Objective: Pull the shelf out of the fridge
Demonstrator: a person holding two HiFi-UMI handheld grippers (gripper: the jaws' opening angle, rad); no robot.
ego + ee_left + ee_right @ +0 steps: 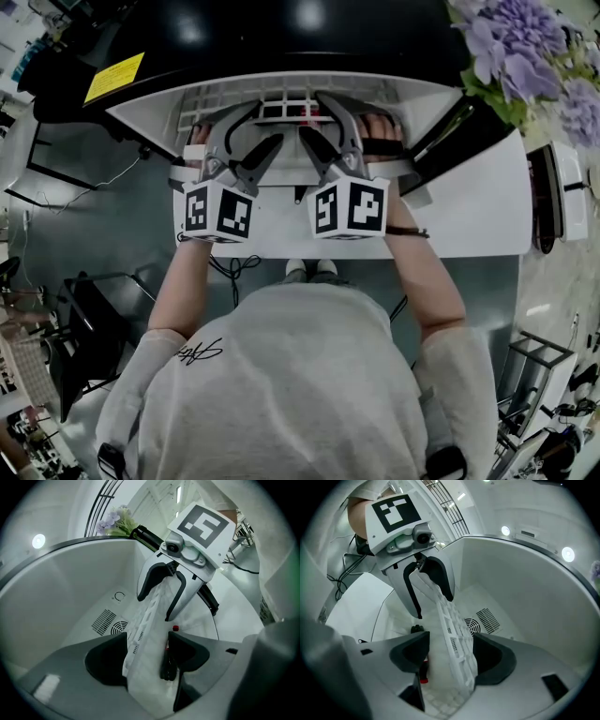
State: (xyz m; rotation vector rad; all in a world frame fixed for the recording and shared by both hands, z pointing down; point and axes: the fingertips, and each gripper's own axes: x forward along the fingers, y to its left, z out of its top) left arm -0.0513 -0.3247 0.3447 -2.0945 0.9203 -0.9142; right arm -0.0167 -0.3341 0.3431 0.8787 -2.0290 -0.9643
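Inside the open fridge (150, 111), the white grid shelf (281, 97) sits across the compartment, its front edge toward the person. Both tools have hold of that edge: the left gripper (147, 658) pinches the shelf between its dark pads, and the right gripper (450, 660) does the same a little way along. Each shows up in the other's view, clamped on the same strip of lattice.

The step in hand looks like the pull itself. To do it well, the two hands should probably draw back together, at one pace and in one line, so the shelf does not skew and jam against the side walls. The plastic lattice looks thin, so a firm but not crushing pinch seems wise.

A small dark thing with a red cap (175, 629) lies just under the shelf near the jaws — what it is I cannot tell — and a low or tilted pull could knock it.
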